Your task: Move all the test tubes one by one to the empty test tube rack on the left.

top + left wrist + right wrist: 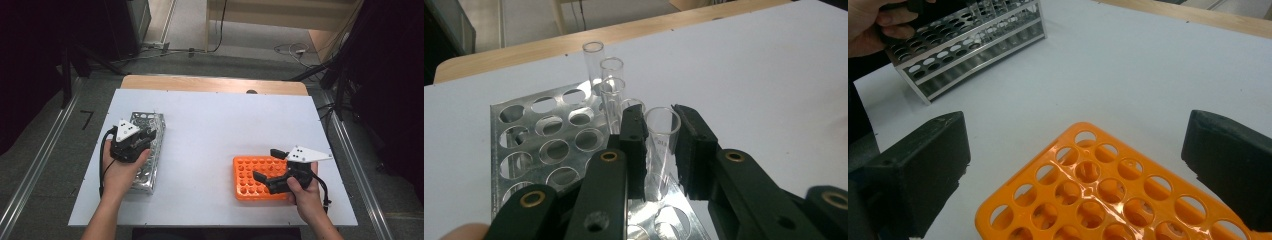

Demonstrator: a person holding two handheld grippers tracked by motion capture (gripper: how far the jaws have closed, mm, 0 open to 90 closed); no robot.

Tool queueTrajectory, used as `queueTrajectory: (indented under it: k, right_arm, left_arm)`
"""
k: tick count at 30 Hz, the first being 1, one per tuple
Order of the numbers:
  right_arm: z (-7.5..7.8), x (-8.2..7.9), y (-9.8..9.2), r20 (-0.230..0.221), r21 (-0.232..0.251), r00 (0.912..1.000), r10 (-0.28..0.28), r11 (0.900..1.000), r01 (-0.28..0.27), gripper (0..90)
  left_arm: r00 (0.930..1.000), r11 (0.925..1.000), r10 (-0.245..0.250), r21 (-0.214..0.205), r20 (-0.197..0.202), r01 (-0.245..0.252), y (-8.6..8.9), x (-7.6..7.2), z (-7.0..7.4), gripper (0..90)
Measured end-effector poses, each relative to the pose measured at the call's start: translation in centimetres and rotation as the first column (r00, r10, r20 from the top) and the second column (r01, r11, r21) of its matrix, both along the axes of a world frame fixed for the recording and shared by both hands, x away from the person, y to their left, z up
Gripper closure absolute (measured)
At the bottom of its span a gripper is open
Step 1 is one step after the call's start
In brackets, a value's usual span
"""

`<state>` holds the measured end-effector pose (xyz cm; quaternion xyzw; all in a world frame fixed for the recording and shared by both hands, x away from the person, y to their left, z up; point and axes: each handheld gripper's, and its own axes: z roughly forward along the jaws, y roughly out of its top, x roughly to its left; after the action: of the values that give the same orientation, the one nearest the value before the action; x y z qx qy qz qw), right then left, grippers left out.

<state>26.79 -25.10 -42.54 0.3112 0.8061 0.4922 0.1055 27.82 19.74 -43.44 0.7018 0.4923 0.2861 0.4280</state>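
Left gripper view: left gripper (659, 150) clamped on a glass tube (662, 142) standing in the metal rack (531, 150); three or four more tubes wait behind it. Right gripper (1073, 165) gapes wide over the orange rack (1108, 195), seemingly empty. Transfer barely begun, by my judgement.

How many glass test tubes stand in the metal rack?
5 in the metal rack: one test tube between the left gripper jaws, four in line behind it. Others may be hidden.

White table (215, 130) bears metal rack (152, 150), orange rack (250, 175).
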Motion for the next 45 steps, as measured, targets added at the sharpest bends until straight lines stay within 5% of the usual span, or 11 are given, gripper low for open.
queueTrajectory:
  k: [16,22,28,38,45]
  right_arm:
    - [0.0,0.0,-0.1,-0.002,0.000,1.0000,0.006,1.0000,-0.006,0.0]
    - [0.1,0.0,-0.1,0.003,0.002,1.0000,0.006,1.0000,-0.006,0.0]
    - [0.1,0.1,-0.3,0.002,0.005,1.0000,0.004,1.0000,-0.004,0.0]
    - [0.3,0.2,-0.7,0.010,0.016,0.9999,-0.003,0.9999,0.003,0.0]
    - [0.3,0.3,-1.2,0.013,0.030,0.9998,-0.012,0.9995,0.011,0.0]
  left_arm:
    - [0.9999,0.9997,0.002,-0.026,-0.012,-0.002,0.3,0.1,0.0,72.0]
    - [0.9999,0.9970,-0.011,-0.077,0.001,0.011,0.8,-0.1,0.2,65.7]
    - [0.9998,0.9899,-0.020,-0.140,-0.004,0.020,1.5,-0.2,0.4,47.6]
    - [0.9984,0.9838,-0.048,-0.171,0.032,0.053,1.4,-1.2,0.8,15.2]
    - [0.9940,0.9801,-0.098,-0.168,0.049,0.105,0.7,-2.2,0.9,3.7]
